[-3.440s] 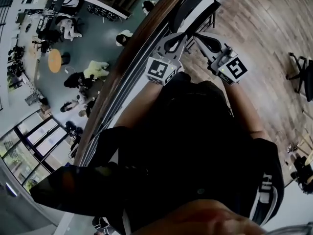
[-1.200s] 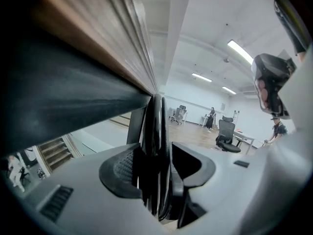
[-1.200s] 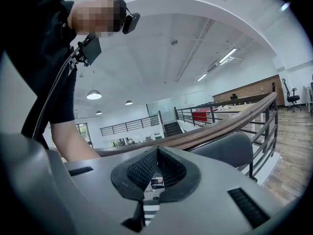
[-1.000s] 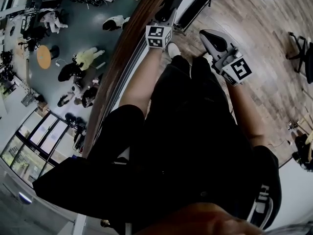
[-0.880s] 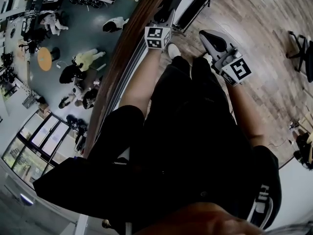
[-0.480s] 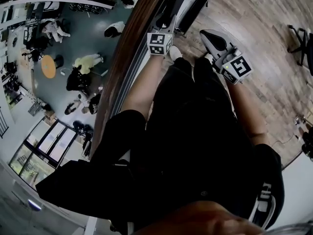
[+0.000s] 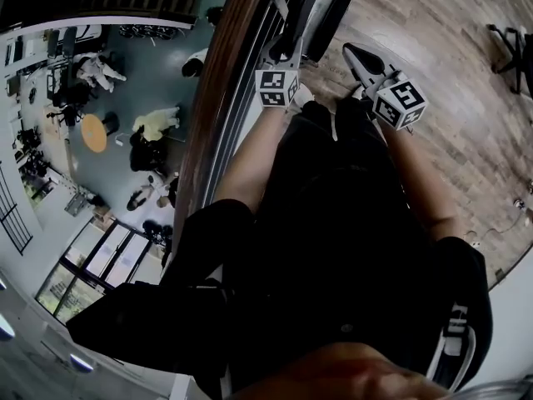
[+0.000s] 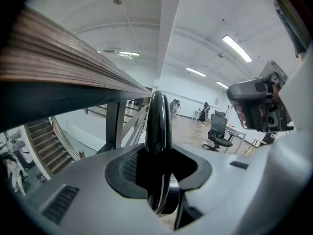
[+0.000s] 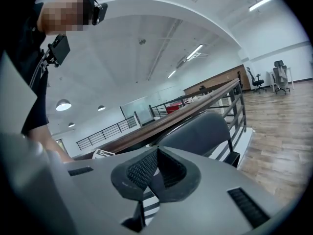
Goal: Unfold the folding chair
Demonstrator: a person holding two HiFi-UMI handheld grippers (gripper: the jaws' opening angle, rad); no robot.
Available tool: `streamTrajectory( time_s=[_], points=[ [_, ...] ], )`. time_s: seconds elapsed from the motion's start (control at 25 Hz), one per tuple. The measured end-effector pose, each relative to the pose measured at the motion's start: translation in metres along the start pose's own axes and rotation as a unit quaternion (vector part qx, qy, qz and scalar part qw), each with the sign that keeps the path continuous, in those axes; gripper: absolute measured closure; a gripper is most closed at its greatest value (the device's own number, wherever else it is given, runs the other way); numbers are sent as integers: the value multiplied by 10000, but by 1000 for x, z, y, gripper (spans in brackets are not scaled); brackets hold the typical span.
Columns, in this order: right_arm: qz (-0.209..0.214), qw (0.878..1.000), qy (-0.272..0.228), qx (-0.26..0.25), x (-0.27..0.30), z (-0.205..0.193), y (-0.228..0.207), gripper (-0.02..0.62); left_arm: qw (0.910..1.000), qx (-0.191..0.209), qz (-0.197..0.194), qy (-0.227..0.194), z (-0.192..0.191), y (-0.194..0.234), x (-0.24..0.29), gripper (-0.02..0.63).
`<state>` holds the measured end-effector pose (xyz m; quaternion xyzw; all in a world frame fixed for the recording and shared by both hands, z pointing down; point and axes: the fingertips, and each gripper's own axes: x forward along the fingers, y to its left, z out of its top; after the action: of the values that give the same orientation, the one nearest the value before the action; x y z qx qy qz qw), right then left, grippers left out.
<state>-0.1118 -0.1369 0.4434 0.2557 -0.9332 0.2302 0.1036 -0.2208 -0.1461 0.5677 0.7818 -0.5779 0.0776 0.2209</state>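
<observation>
The person stands right up against the wooden handrail of an upper-floor balcony, and the folding chair is just in front of their feet, propped on the wood floor beside the railing bars and not yet opened out. The left gripper reaches forward to the chair's near edge. Its own view shows the jaws pinching a glossy black tube of the chair frame, which stands upright between the two pads. The jaws have just been closing, with that tube between them. The right gripper hangs free a little to the right of the chair and apart from it, jaws pressed together with nothing between them. From its own view the chair's dark padded backrest sits beyond the jaws, in front of the rail. Both marker cubes face up towards the head camera, the left one close to the handrail and the right one out over the floorboards. Down past the rail, on the lower level, several people are gathered on a dark floor. Further along the upper floor, a black office chair stands well away from all this.
</observation>
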Motion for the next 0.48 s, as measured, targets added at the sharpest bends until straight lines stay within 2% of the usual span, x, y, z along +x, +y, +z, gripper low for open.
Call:
streamTrajectory(
  time_s=[0.16, 0.28, 0.48],
  points=[
    [-230, 9995, 79, 193, 0, -11, -21, 588, 10000, -1, -18, 48, -3, -11, 1, 486],
    [-523, 9966, 349, 535, 4, -32, -44, 588, 10000, 57, -49, 64, -3, -19, 1, 488],
    [-1090, 9810, 947, 1294, 21, -89, -91, 588, 9999, 113, 4, 87, -4, -23, 0, 488]
  ],
)
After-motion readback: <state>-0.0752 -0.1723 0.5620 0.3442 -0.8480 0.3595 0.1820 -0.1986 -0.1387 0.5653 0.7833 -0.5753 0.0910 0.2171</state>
